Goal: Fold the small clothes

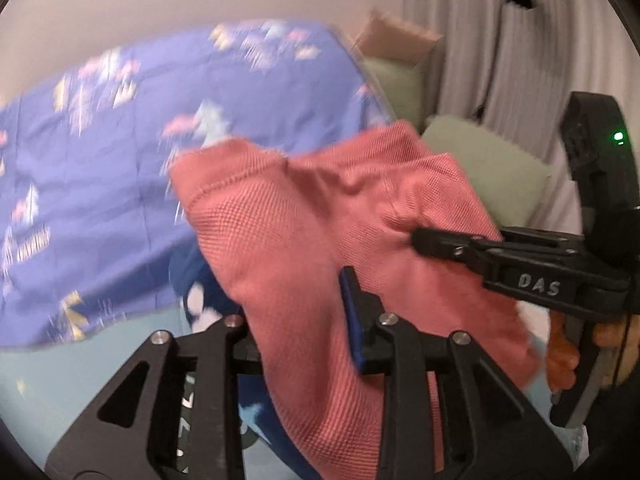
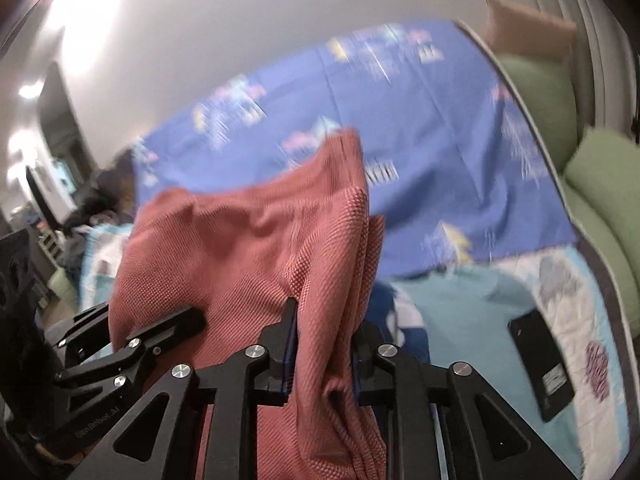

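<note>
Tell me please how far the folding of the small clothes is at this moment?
Done: no folded piece is visible anywhere. In hand: the pink garment hangs bunched between the left gripper and the right gripper, both gripping it above the blue patterned sheet. Left: laying it flat and folding it; a dark blue patterned garment and a teal cloth lie below, apparently unfolded.
</note>
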{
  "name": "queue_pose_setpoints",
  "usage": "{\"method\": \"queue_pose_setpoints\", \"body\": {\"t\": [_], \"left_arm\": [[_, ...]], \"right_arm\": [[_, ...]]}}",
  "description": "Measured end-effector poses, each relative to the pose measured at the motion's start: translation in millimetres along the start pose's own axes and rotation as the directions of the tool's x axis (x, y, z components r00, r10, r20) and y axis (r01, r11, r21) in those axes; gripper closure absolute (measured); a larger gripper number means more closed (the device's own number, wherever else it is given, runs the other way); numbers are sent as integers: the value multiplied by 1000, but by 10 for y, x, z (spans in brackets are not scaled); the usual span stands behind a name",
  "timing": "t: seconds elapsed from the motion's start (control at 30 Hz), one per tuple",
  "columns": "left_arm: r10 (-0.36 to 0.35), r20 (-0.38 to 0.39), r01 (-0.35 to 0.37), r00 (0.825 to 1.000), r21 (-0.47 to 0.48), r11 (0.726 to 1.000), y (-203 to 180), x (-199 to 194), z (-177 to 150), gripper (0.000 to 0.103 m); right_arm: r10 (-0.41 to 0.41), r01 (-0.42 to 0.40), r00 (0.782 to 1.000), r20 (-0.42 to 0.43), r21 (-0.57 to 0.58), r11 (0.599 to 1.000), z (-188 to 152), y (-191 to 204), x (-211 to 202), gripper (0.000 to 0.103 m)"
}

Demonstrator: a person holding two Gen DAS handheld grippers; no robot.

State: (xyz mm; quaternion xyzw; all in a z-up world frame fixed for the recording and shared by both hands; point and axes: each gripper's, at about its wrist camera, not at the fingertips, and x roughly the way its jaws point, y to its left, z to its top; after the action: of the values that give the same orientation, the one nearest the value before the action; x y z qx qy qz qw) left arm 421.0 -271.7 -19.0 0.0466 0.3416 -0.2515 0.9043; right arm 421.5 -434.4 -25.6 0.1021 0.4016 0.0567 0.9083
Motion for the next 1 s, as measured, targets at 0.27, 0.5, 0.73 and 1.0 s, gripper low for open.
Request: {"method": "queue_pose_setpoints", "body": {"t": [0.27,0.5,0.73,1.0], "left_arm": [[-9,-27,6,1000,-93,996,236,410,-318,49],[11,-9,-11,1000,-89,996,334,492,-330,42],[78,74,-74,994,-55,996,65,-150,-348,42],[67,200,-71,978,15,997,-308,-1290,-491,20]], "right_arm": [[-50,57,994,-92,67,996,-131,-278,434,53],[-35,46,996,-81,138,989,-170,-379,370,45],[-193,190,979,60,50,980,-352,22,-531,45],[-236,251,927,293,-15,968,-1029,565,-1848,41]]}}
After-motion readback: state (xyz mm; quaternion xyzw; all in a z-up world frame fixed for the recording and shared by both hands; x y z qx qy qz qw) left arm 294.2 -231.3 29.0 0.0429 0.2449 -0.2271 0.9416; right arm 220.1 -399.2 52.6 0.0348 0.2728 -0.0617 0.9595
